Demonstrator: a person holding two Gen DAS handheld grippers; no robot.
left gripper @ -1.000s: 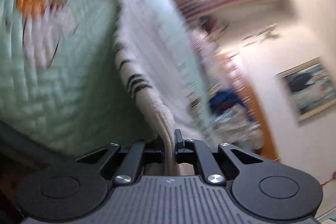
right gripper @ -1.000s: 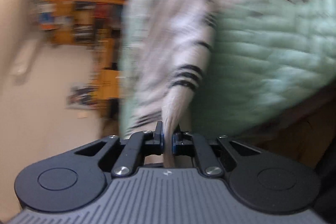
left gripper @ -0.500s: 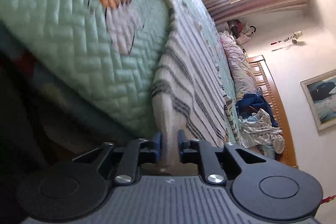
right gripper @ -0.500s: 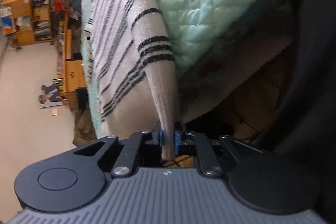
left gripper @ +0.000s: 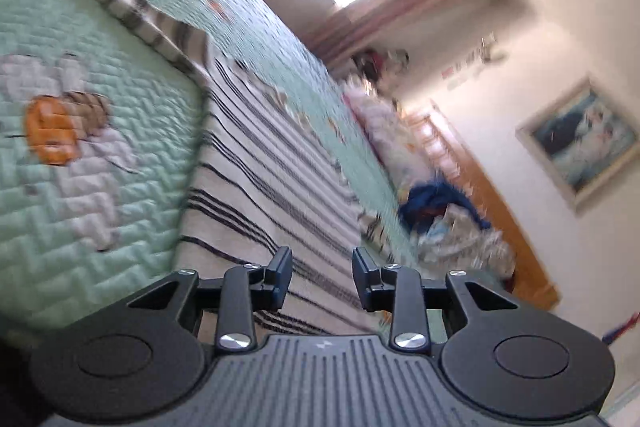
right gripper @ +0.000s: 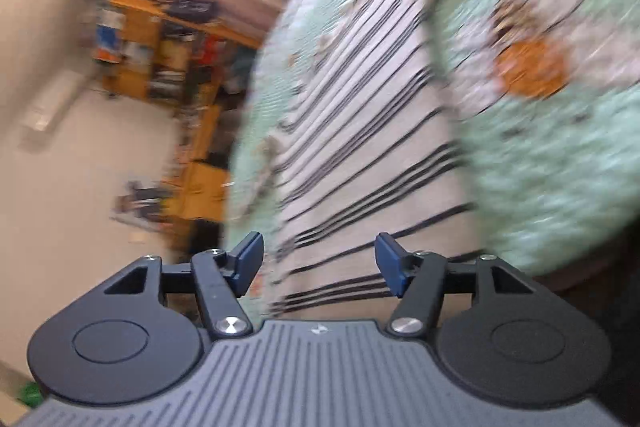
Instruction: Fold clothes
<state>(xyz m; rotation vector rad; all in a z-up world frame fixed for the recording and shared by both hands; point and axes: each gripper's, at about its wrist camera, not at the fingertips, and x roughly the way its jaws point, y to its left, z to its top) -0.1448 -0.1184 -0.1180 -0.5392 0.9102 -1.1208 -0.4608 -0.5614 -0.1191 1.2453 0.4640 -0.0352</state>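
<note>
Lying flat on the mint-green quilted bedspread (left gripper: 100,187) is the striped garment (left gripper: 260,187), white with thin black stripes, one sleeve or folded part angled off toward the far left in the left wrist view. The left gripper (left gripper: 322,279) is seen just above the garment's near edge, jaws parted with a clear gap, having just been opening; nothing is pinched between them, and the cloth is seen behind the gap. The right gripper (right gripper: 320,267) is likewise seen over the near edge of the same garment (right gripper: 360,147), jaws spread wider, also just opened, with no fabric gripped. An orange and white flower motif (left gripper: 56,135) is stitched into the bedspread beside the garment. A pile of clothes (left gripper: 448,223) is seen at the far end of the bed, blurred. A framed picture (left gripper: 584,139) is hung on the wall. Wooden shelves (right gripper: 168,55) are seen in the right wrist view, heavily blurred.
</note>
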